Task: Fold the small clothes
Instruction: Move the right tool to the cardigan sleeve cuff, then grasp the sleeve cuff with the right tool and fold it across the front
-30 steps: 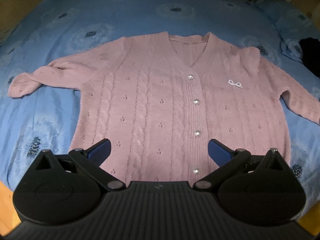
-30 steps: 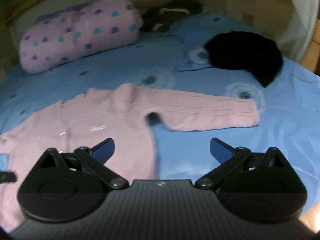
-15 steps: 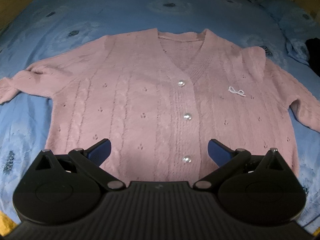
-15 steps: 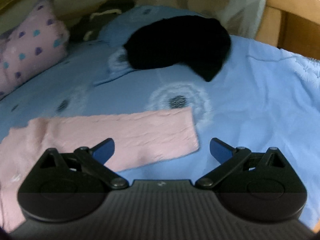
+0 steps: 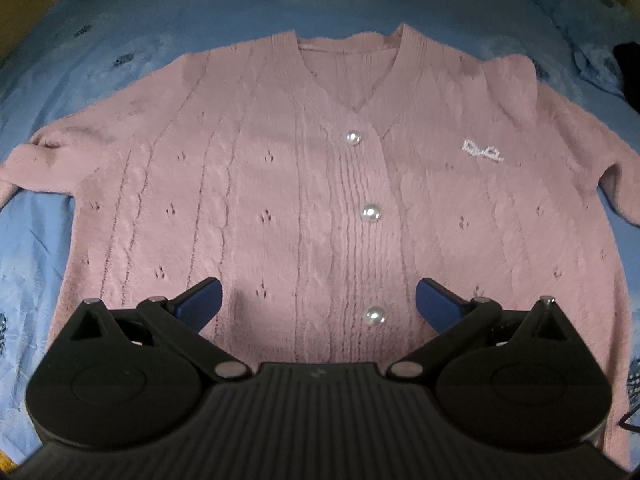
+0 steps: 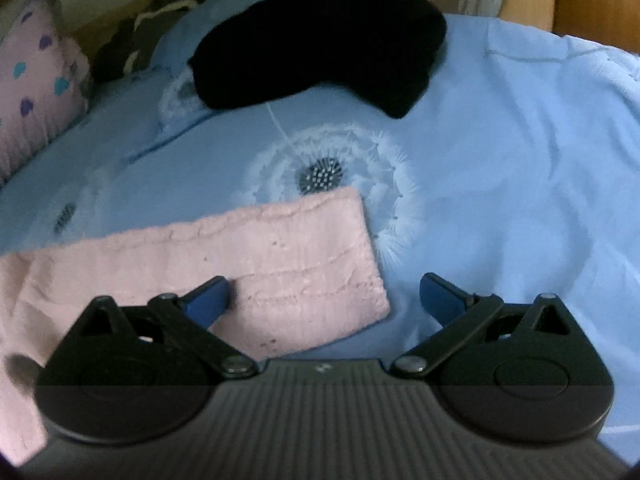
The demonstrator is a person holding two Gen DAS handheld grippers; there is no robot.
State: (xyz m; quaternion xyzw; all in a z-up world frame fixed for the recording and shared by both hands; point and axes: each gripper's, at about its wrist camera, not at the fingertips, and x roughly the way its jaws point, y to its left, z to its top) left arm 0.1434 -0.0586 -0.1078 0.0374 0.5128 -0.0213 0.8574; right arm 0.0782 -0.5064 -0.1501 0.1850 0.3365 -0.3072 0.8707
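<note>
Two grippers, both with jaws spread wide and holding nothing. Our left gripper [image 5: 318,300] hangs over the lower front of the pink cardigan [image 5: 280,200], which lies face up, buttoned and flat on the blue bedspread [image 5: 240,12], neckline away from us, sleeves out to either side. Our right gripper [image 6: 324,292] sits low over the end of the right sleeve [image 6: 280,264]; the cuff edge lies between the blue fingertips [image 6: 208,298], the left one over knit, the right one over bare sheet.

We judge the step in hand to be the first fold: bring this sleeve in across the body. To do it well, we pinch both layers of the cuff near its end, not the sheet beneath; the knit looks soft and thick, so a shallow bite may slip. Lift only enough to clear, carry inward, lay it flat. The left gripper can press the body to stop it dragging. A black garment [image 6: 320,40] lies well apart, and a pink pillow [image 6: 36,80] too.
</note>
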